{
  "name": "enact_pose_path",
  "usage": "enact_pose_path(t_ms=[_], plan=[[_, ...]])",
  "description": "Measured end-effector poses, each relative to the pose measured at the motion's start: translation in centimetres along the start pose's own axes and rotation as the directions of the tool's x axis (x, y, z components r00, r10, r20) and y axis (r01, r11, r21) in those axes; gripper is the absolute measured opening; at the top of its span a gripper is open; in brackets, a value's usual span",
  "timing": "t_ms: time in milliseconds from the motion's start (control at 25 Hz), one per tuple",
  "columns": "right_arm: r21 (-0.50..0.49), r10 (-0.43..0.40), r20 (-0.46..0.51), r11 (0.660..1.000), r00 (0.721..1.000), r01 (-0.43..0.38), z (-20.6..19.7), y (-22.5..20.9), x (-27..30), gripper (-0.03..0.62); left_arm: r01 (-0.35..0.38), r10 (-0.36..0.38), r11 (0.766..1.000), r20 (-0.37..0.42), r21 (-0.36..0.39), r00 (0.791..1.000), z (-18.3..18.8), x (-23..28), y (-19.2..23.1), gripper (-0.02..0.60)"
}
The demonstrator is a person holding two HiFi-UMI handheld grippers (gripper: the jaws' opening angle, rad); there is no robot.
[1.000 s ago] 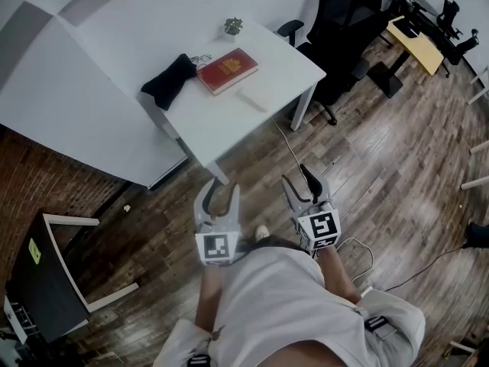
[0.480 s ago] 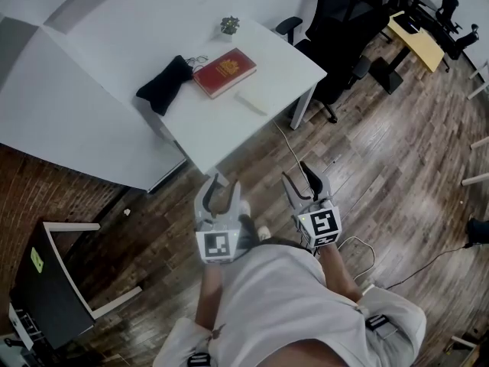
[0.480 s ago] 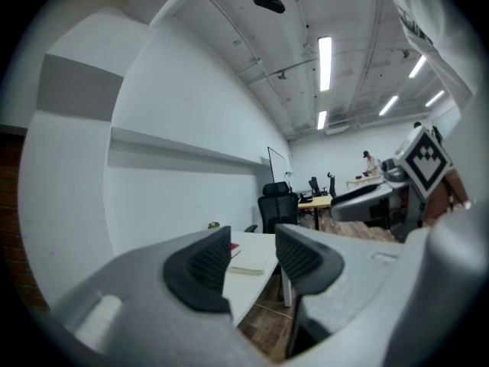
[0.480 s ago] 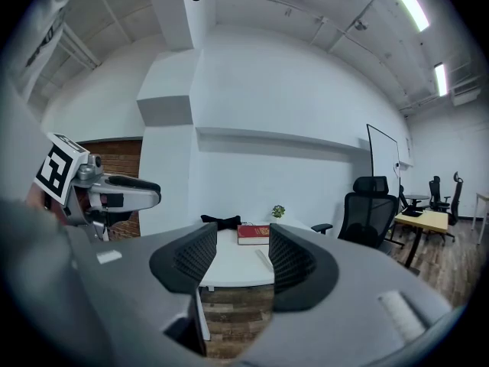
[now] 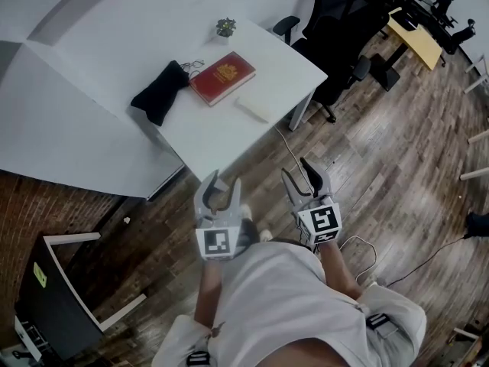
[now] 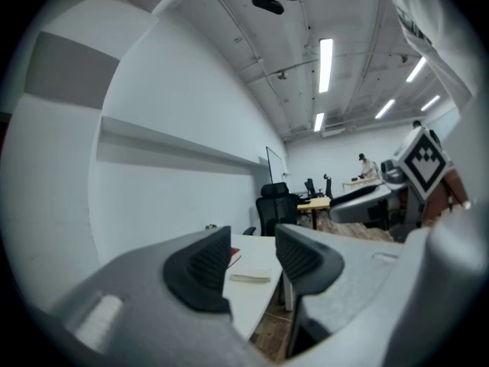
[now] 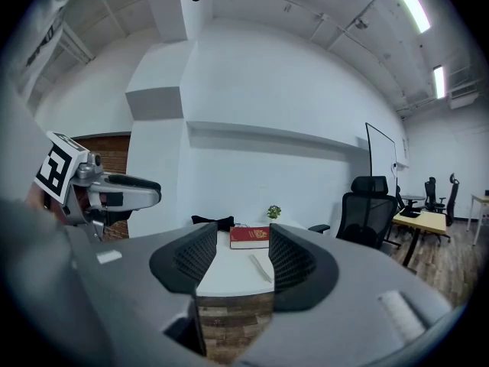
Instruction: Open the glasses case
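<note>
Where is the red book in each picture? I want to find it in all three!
Head view: the red book lies upper middle, on the white table.
Left gripper view: only a thin red sliver shows, low and just left of centre.
Right gripper view: low centre.
Shared landmark: the white table under it.

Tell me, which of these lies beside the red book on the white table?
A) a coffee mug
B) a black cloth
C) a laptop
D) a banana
B: a black cloth lies on the table right beside the red book; none of the others shows.
</note>
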State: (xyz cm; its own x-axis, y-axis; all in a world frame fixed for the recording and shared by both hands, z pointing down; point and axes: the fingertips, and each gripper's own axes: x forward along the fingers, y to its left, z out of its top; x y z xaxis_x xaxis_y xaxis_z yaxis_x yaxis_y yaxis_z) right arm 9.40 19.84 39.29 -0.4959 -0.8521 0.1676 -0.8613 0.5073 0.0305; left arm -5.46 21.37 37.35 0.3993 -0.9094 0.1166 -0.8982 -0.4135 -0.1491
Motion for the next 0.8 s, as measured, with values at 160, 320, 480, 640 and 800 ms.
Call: enact_pose_path(t_ms=[160,320,480,640,800], plan=[[0.003,-0.017,-0.005,1.0,1.0,0.017,0.3,-0.5,2.1,0.204,0.022,-0.022,1.0,0.003,-0.003,1.0,-0.1,1.9,1.4,0.179],[0.005,-0.034,-0.014,0.999,0.999,0.034,0.6,-0.8,3.9,0.205,0.041,-0.041,0.999,0.002,-0.007,0.999,-0.2,3.5,2.8,0.179],[0.006,-0.057,-0.022,0.998,0.998,0.057,0.8,-1.2,5.4,0.204,0.065,-0.065,0.998,0.006,-0.006,0.998,-0.3,5.0,4.0,0.179],[0.008,-0.08,-0.028,0.997,0.996,0.08,1.0,-1.4,7.2,0.204,0.091,-0.091,0.996,0.016,-0.002,0.996,-0.2,6.6,5.5,0.179],[0.008,-0.103,-0.032,0.995,0.994,0.103,1.2,-1.5,8.8,0.205,0.117,-0.117,0.993,0.028,-0.006,0.993,-0.2,8.0,6.7,0.179]])
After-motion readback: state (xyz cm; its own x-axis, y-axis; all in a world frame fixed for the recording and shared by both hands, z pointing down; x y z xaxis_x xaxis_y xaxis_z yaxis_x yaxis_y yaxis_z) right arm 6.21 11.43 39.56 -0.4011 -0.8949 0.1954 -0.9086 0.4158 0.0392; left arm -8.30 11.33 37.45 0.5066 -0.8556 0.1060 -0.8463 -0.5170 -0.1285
